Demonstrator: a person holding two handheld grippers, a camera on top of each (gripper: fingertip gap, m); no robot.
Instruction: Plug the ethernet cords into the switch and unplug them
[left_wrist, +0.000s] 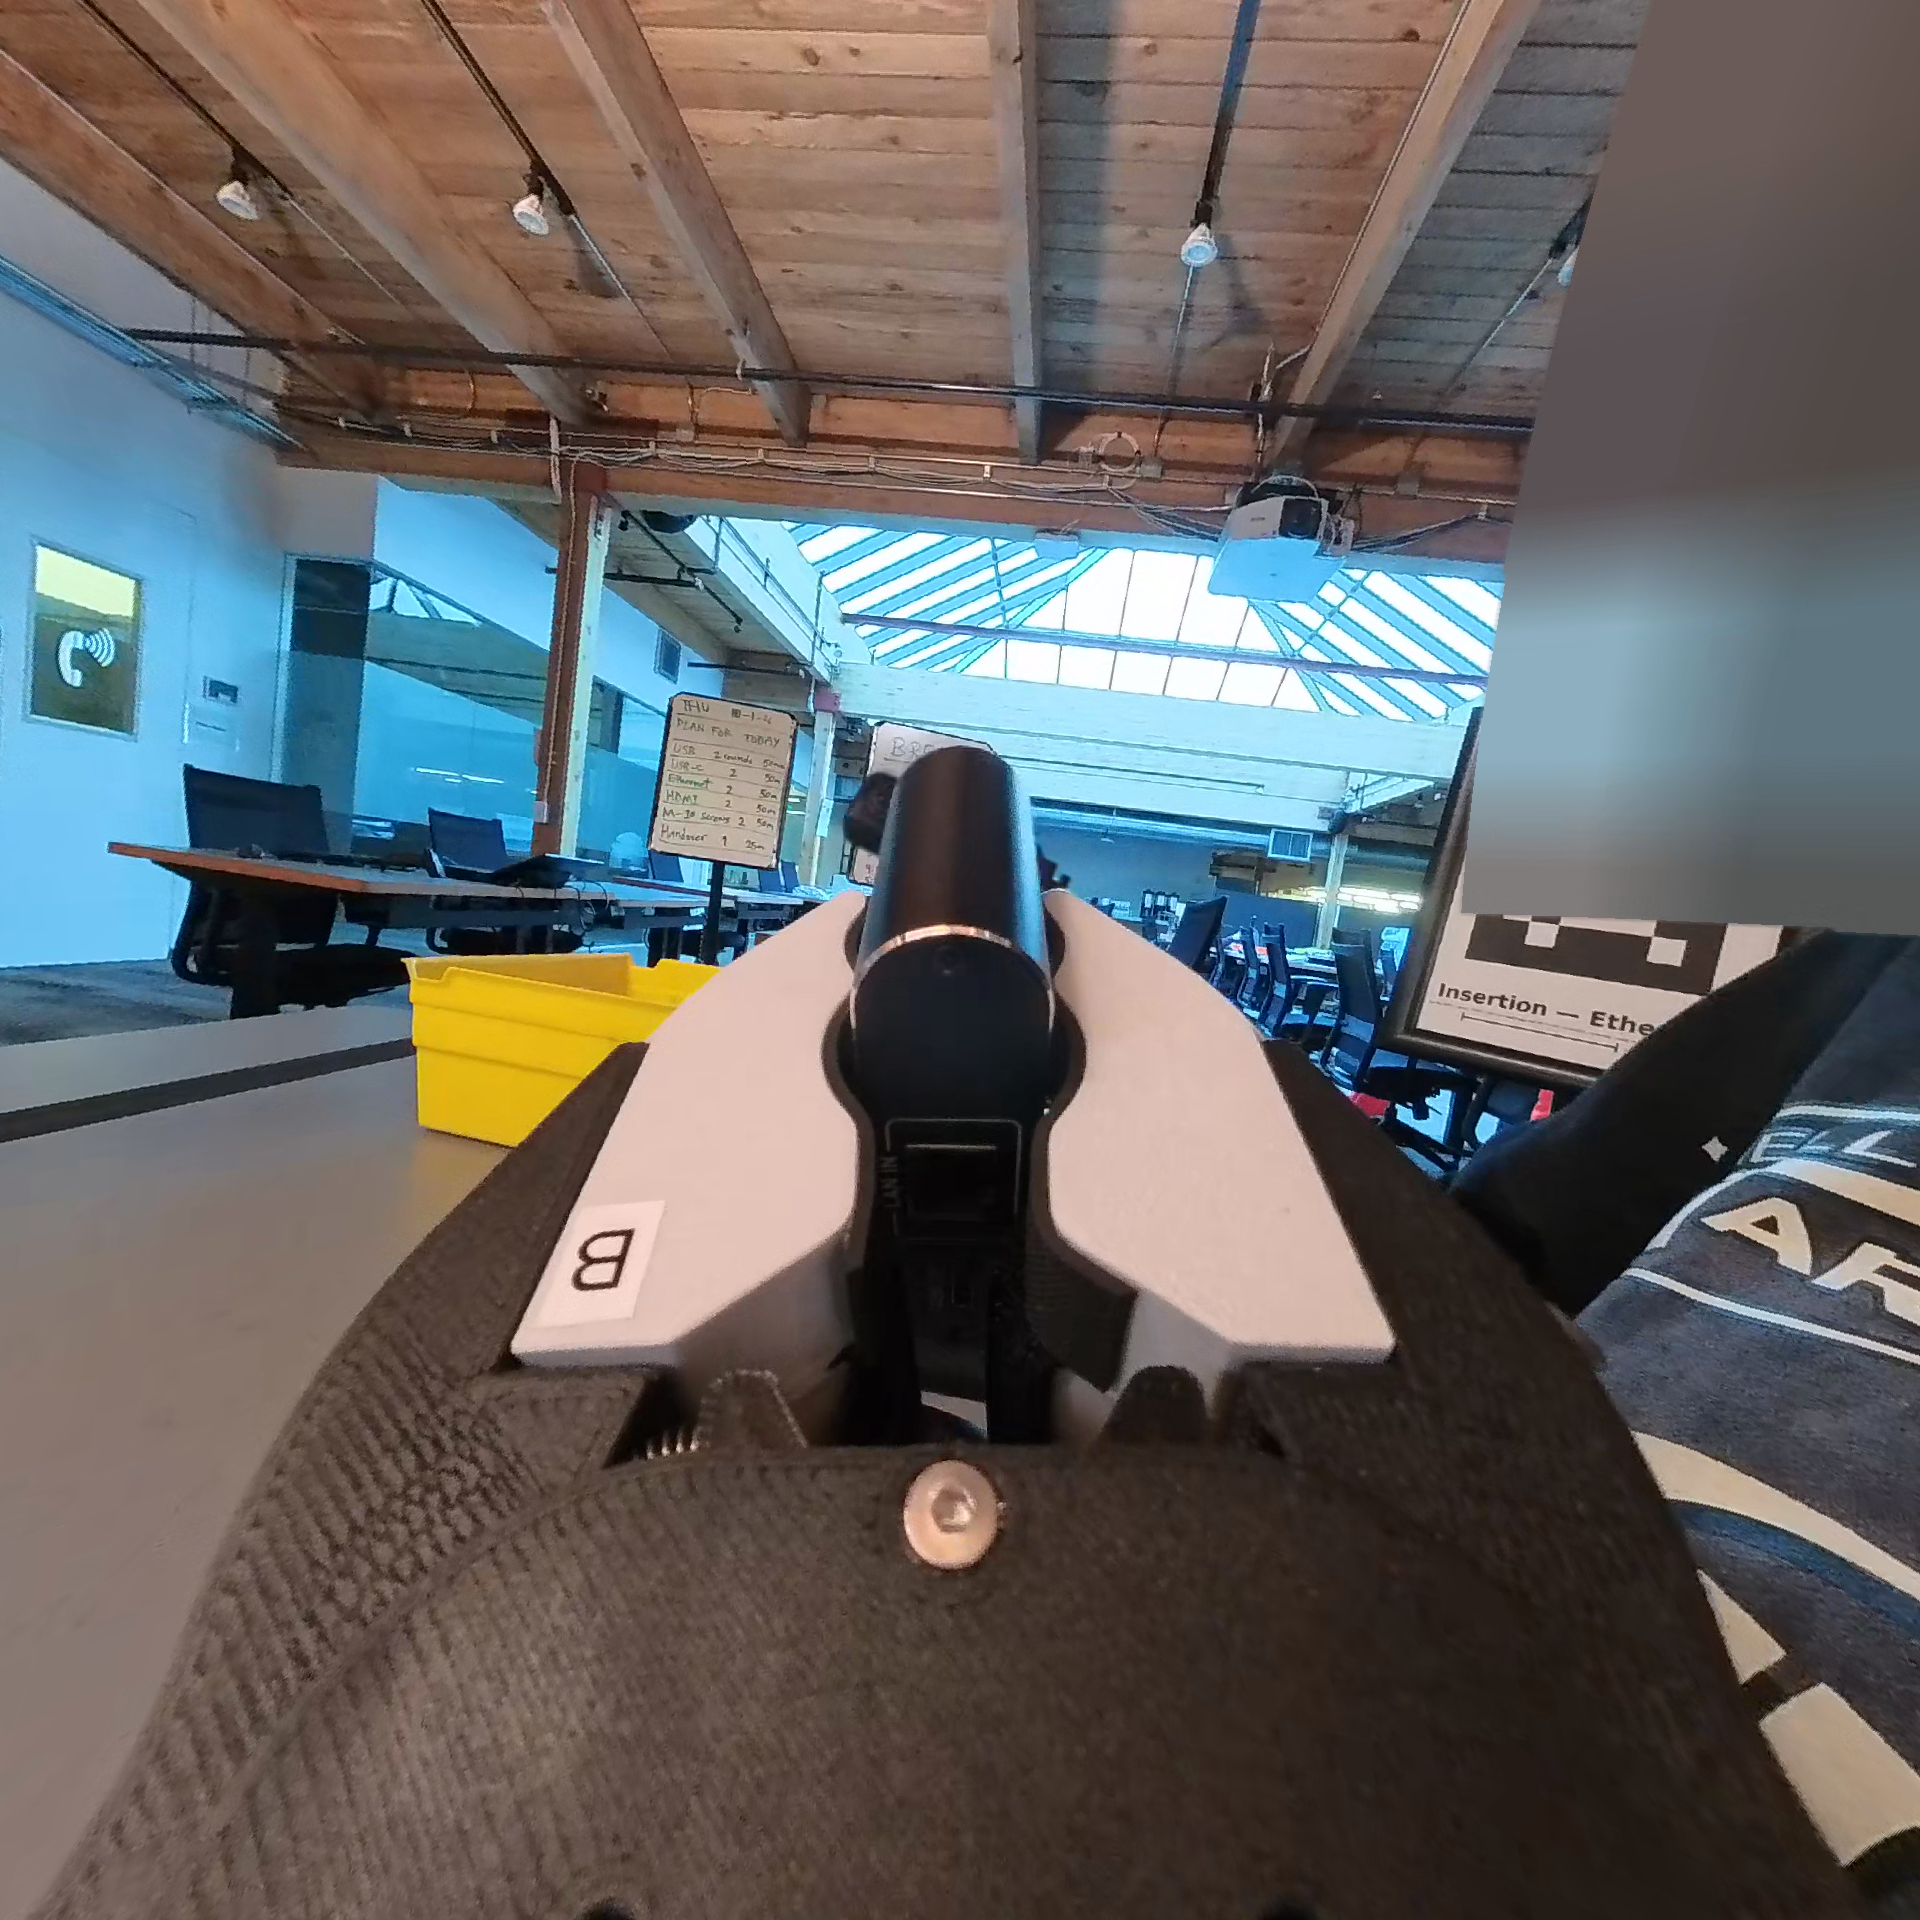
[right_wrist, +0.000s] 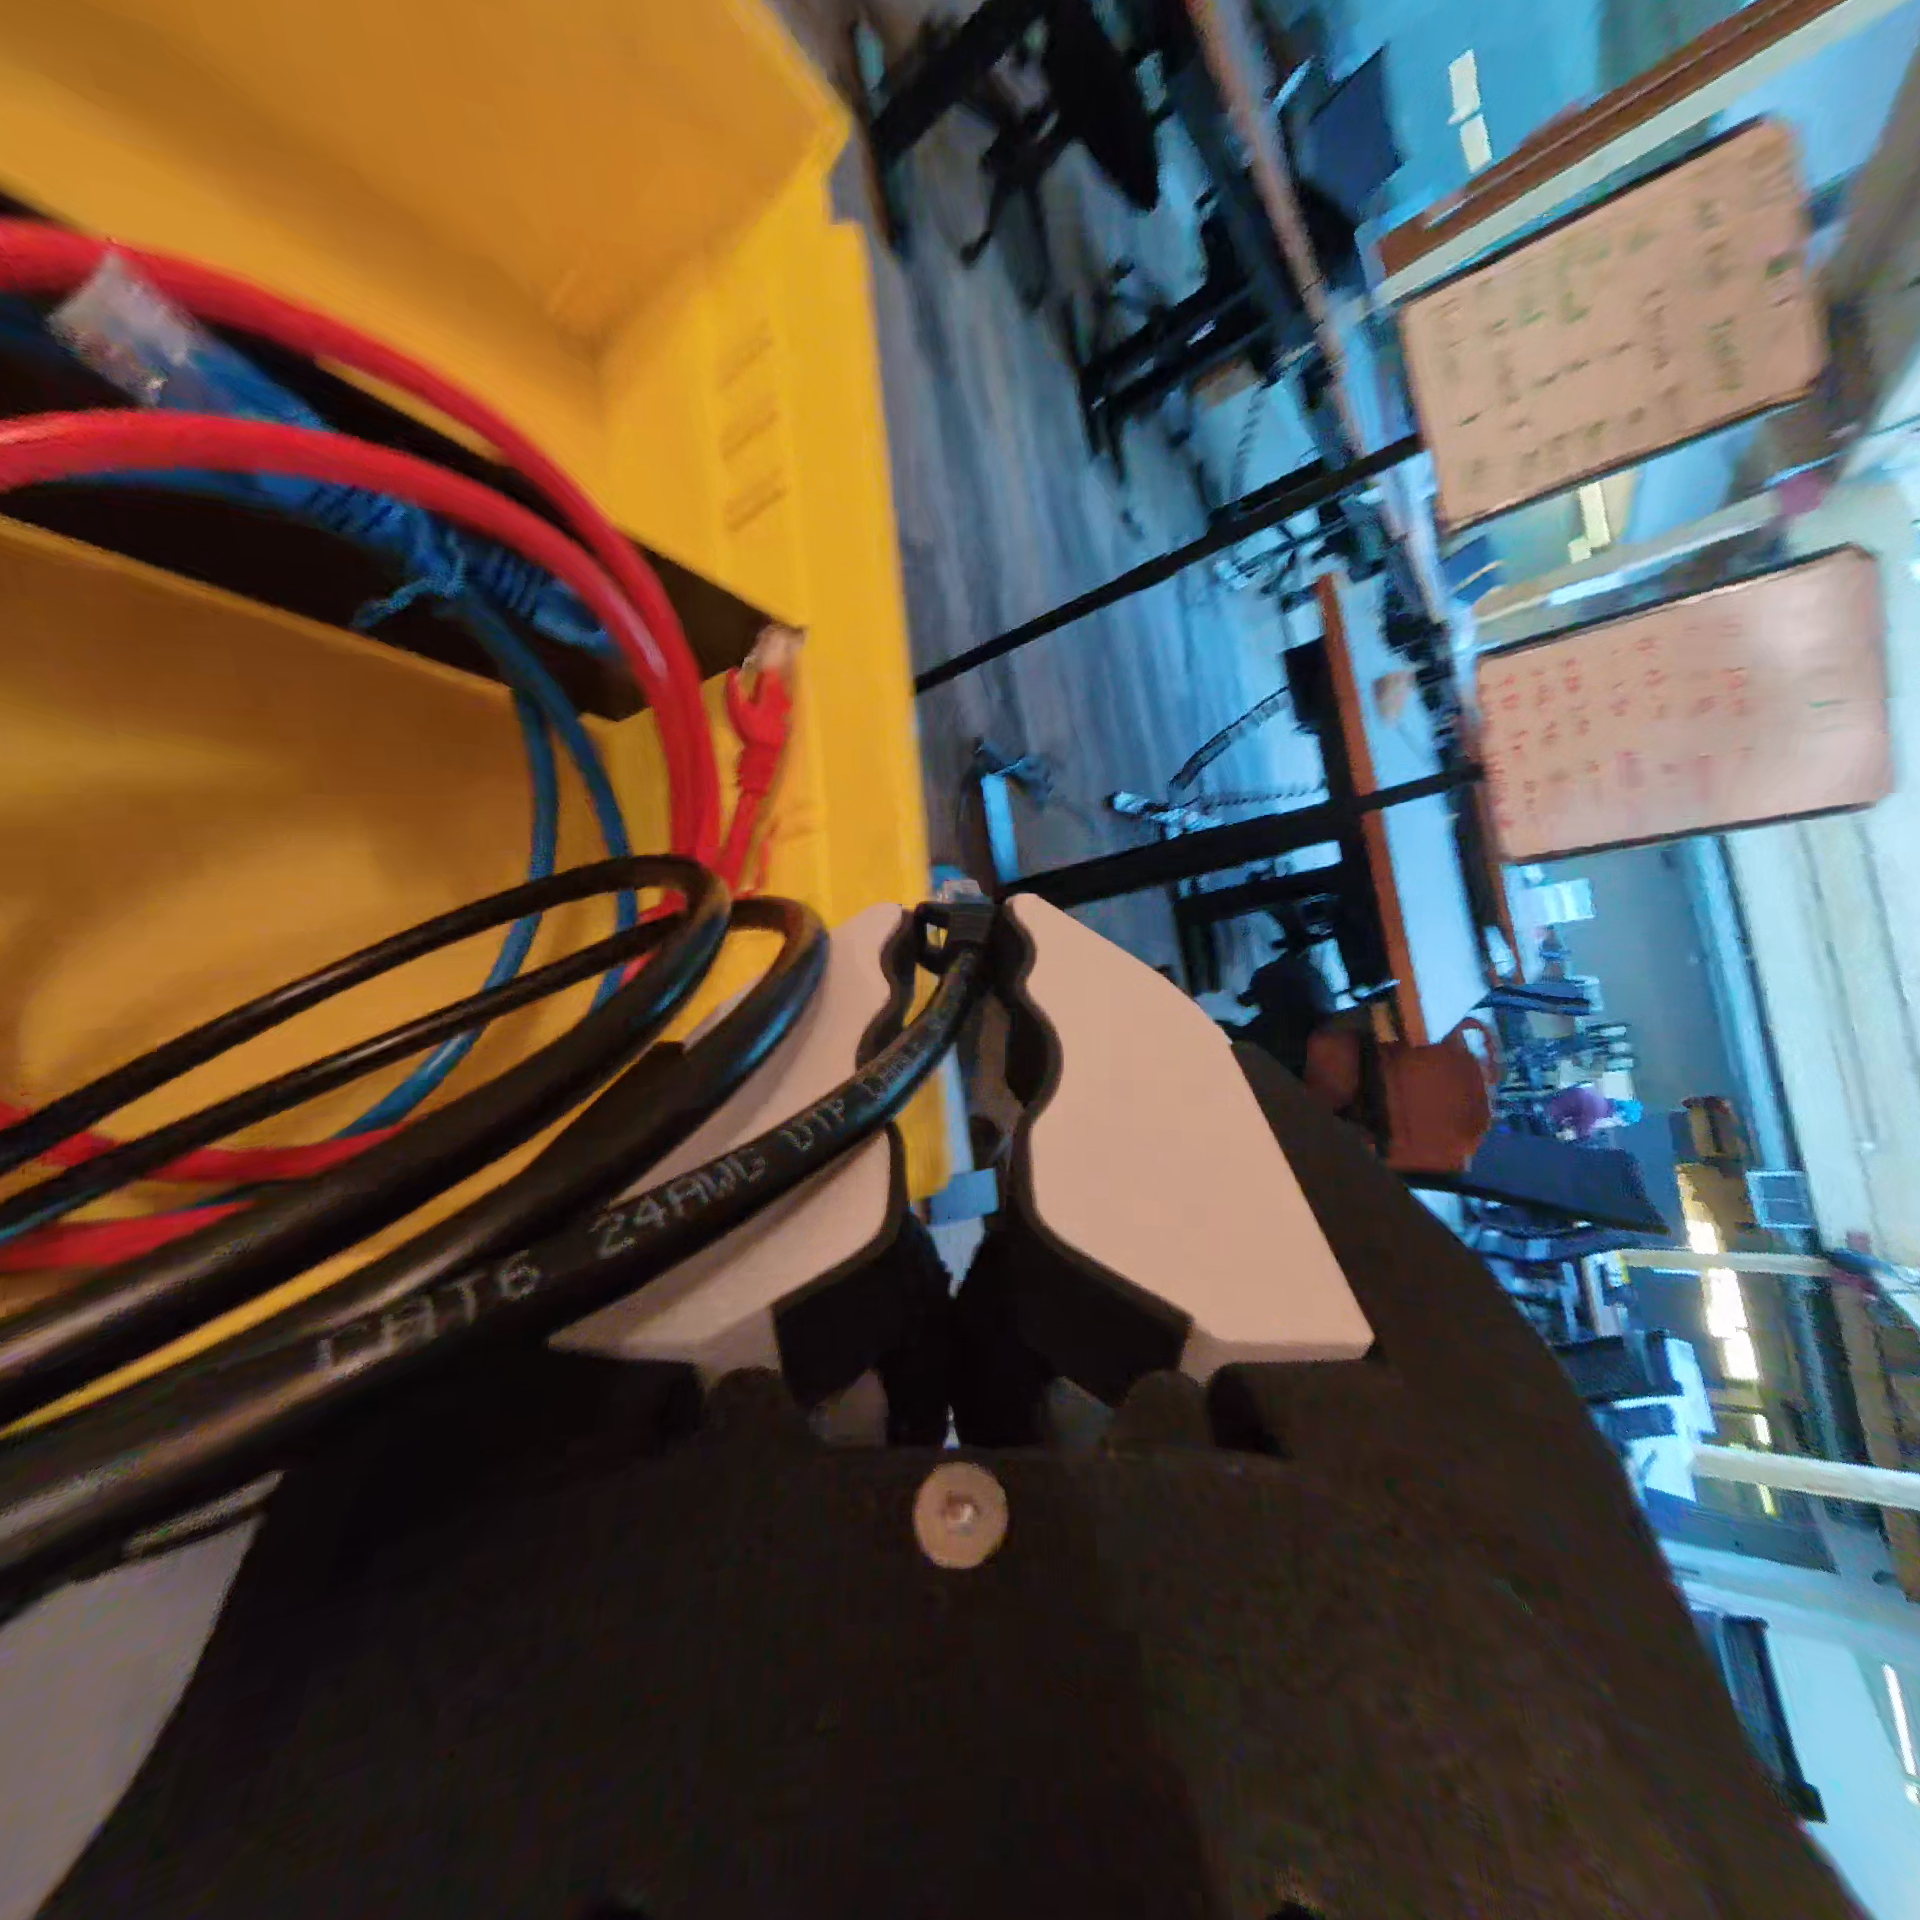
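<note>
The left gripper is clamping a black cylindrical switch; the right gripper is pinching a black ethernet cord beside the yellow bin.

Cords lie coiled in the bin, which sits on the table left of the switch.

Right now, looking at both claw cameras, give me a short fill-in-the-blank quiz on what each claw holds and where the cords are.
1. The left claw is shut on a black ____.
2. The right claw grips the ____ cord.
3. The red cord and blue cord lie in a ____ bin.

Answers: switch, black, yellow
</note>
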